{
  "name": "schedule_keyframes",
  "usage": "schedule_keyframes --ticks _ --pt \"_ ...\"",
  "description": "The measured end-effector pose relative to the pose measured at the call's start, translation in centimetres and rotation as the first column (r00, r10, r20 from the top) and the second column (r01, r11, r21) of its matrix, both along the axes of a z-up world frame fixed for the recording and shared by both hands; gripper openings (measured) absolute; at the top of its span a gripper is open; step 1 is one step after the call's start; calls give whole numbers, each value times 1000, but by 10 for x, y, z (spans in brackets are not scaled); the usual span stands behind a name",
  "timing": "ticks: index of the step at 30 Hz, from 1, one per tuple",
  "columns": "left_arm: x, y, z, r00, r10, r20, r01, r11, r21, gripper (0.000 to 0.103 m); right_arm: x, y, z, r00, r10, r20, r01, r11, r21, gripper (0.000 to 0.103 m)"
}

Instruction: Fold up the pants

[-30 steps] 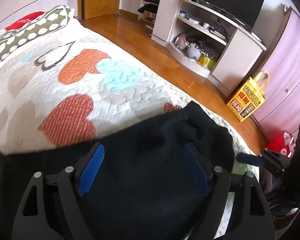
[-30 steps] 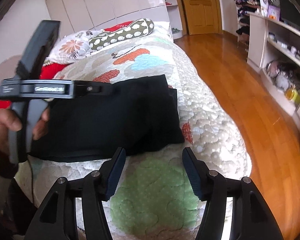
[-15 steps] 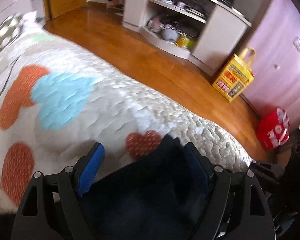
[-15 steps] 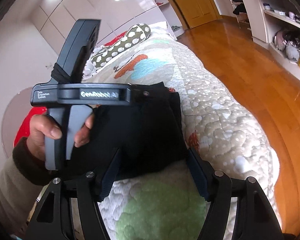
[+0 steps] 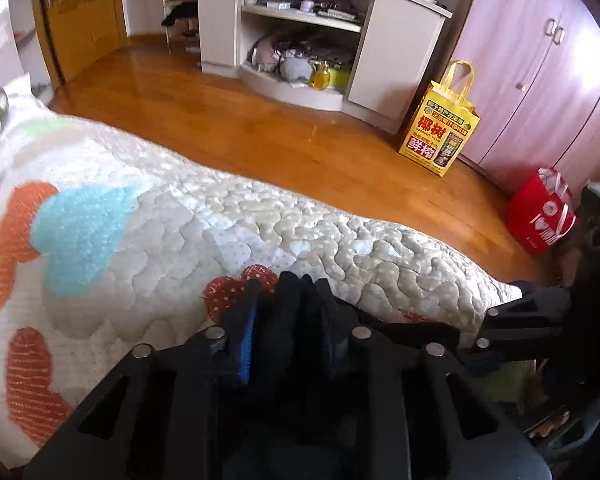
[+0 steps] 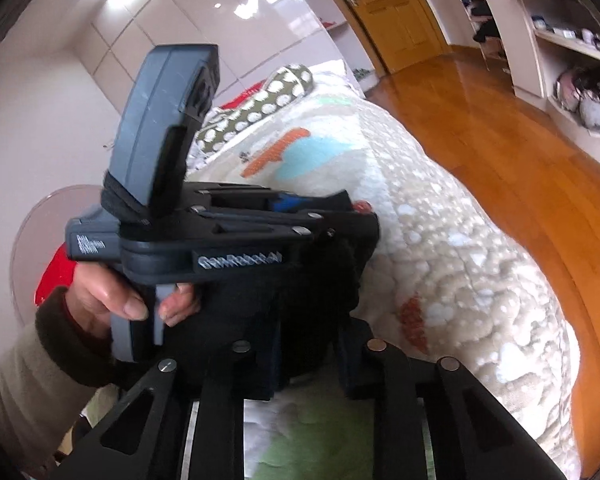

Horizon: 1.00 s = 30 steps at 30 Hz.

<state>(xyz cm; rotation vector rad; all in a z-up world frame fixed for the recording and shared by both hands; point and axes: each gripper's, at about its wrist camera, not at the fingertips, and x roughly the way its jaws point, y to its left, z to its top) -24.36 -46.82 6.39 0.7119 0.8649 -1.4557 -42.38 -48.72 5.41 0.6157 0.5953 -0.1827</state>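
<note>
Both tools are closing on bunched black pants (image 5: pixel 296 300): the left tool (image 5: pixel 288 312) pinches a ridge of cloth at lower centre, the right tool (image 6: pixel 308 344) grips a fold low in its own frame. Most of the pants hides behind the black tool frames. They lie on the bed's bumpy quilt (image 5: pixel 340 236), patterned with hearts, beside glossy wooden floor (image 5: pixel 260 132).
</note>
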Motion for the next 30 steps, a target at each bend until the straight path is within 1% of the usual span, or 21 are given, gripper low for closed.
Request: schedule_keyframes --ticks 2,6,9,11,14,17,18,20,21,22,23,24,26,27,28,29,30 --pt "-1 2 6 1000 8 1 -8 1000 -20 20 1 5 11 1000 8 11 -7 1000 -22 20" --pt "11 21 35 999 43 -23 -45 995 -91 20 5 19 38 998 38 51 -34 997 -70 20" --pt "21 43 61 997 76 -24 -79 987 -143 20 15 38 61 994 87 73 -77 989 -124 20" --pt "28 57 72 994 106 -16 -107 981 -162 20 25 54 75 988 128 82 -114 981 -159 20" --pt "44 89 86 984 175 -25 -177 967 -182 20 42 80 88 975 199 96 -179 966 -189 20" --pt "63 125 91 966 256 -50 -260 949 -179 23 62 108 94 955 282 95 -257 943 -213 20" --pt "72 142 92 953 296 -58 -302 937 -176 25 69 118 93 948 306 92 -282 936 -213 20" --pt "82 164 88 934 353 -64 -358 918 -168 26 85 138 86 930 361 68 -340 916 -214 20" --pt "89 177 84 919 388 -63 -393 905 -160 32 97 153 78 916 399 44 -382 900 -210 20" --pt "96 192 77 896 440 -60 -444 884 -148 37 106 162 71 906 423 27 -409 890 -203 20" --pt "102 202 72 879 473 -63 -477 867 -140 43 115 171 62 895 445 8 -436 880 -189 20" --pt "109 214 66 859 507 -77 -513 849 -130 46 128 182 48 887 462 -14 -458 874 -164 24" --pt "122 236 52 814 568 -119 -579 809 -99 51 144 191 25 884 466 -43 -468 876 -118 30" --pt "126 244 47 794 593 -135 -605 792 -81 52 153 195 10 875 478 -73 -482 874 -59 44" --pt "128 253 43 776 612 -149 -626 777 -71 52 154 196 5 870 487 -83 -490 872 -20 50" --pt "127 261 41 759 632 -158 -646 760 -66 52 152 193 3 865 497 -69 -497 868 9 49" --pt "127 268 40 749 642 -160 -657 751 -65 56 147 190 8 860 508 -36 -508 861 22 52"
